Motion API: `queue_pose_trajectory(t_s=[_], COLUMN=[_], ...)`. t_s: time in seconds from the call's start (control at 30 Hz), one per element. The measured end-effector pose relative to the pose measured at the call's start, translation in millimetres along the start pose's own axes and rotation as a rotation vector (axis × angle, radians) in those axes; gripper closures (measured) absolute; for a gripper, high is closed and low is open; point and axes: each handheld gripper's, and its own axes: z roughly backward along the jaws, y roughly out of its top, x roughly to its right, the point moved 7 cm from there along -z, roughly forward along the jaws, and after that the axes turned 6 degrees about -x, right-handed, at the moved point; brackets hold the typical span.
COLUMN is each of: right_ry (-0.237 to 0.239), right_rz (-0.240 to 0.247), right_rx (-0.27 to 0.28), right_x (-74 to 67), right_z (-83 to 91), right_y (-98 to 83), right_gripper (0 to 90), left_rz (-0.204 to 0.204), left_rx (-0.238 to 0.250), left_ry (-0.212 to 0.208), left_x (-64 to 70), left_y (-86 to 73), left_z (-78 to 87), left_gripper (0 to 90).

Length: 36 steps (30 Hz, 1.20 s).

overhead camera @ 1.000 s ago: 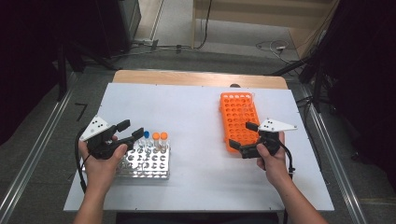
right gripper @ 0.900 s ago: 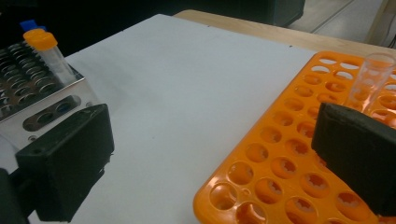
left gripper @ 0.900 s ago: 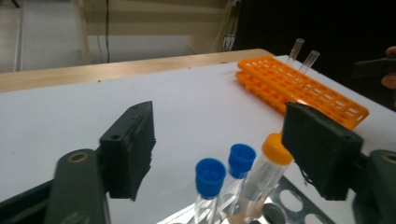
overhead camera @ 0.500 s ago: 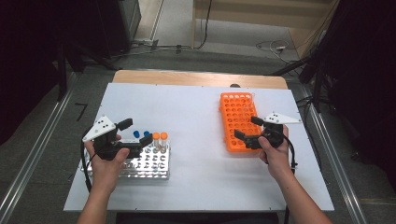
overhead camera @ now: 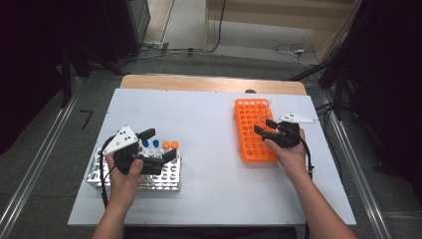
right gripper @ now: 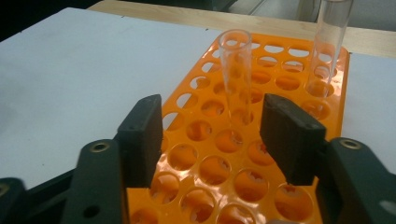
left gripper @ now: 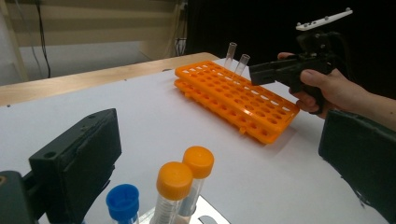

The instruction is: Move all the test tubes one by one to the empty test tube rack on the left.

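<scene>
Two empty glass tubes are seen standing upright in the orange rack (overhead camera: 254,130), which lies on the white table (overhead camera: 209,124) toward its right side. The right gripper (right gripper: 212,135) is held over the near part of that rack, and the nearer glass tube (right gripper: 235,77) rises just beyond the gap between its pads; the jaws have just been closing, yet they are still set apart and the tube is not pressed by either pad. The second glass tube (right gripper: 329,44) stands farther back and to the right in the right gripper view. On the left side of the table, the left gripper (overhead camera: 155,144) is held above the metal rack (overhead camera: 99,172) with its jaws spread wide, having just been opening, and nothing is gripped between them. Below and between its jaws, two orange-capped tubes (left gripper: 175,191) and a blue-capped tube (left gripper: 122,203) are seen standing in the metal rack.
</scene>
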Motion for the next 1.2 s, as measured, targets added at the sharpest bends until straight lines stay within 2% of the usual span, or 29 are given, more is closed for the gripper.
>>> queue_pose_trajectory(t_s=[0.07, 0.17, 0.27, 0.43, 0.53, 0.6, 0.7, 0.83, 1.07, 1.2], right_ry=[-0.04, -0.05, -0.05, -0.026, -0.013, -0.019, -0.037, -0.057, -0.064, -0.072], right_rz=[0.019, 0.027, 0.05, 0.037, 0.059, 0.074, 0.071, 0.086, 0.087, 0.089], right_rx=[-0.028, -0.042, -0.065, -0.088, -0.111, -0.126, -0.145, -0.147, -0.124, -0.136], right_x=[4.8, 10.1, 12.5, 16.3, 15.9, 16.0, 18.1, 18.3, 18.0, 17.8], right_z=[-3.7, -8.7, -14.9, -20.5, -24.7, -27.0, -29.4, -29.5, -27.0, -28.8], right_y=[3.3, 8.0, 8.4, 8.2, 9.4, 10.0, 9.3, 9.2, 10.3, 10.8], right_gripper=[46.3, 53.7, 57.7, 63.9, 64.8, 65.1, 70.7, 73.6, 74.2, 73.9], left_rz=[-0.007, -0.011, -0.014, -0.015, -0.014, -0.015, -0.017, -0.023, -0.027, -0.029], left_rx=[-0.005, -0.01, -0.008, -0.008, -0.011, -0.012, -0.014, -0.021, -0.02, -0.025], left_ry=[-0.004, -0.008, -0.014, -0.014, -0.016, -0.016, -0.021, -0.022, -0.022, -0.022], left_x=[1.7, 4.1, 5.3, 6.1, 7.4, 8.4, 10.8, 13.8, 15.0, 14.9], left_y=[-0.2, -0.6, -0.5, -0.5, -0.5, -0.1, 0.3, 0.2, 0.2, -0.4], left_z=[-1.4, -3.3, -4.0, -4.7, -5.9, -6.7, -7.8, -9.5, -10.9, -11.5], left_gripper=[0.0, 0.0, 0.0, 0.0, 0.0, 0.0, 0.0, 0.0, 0.0, 0.0])
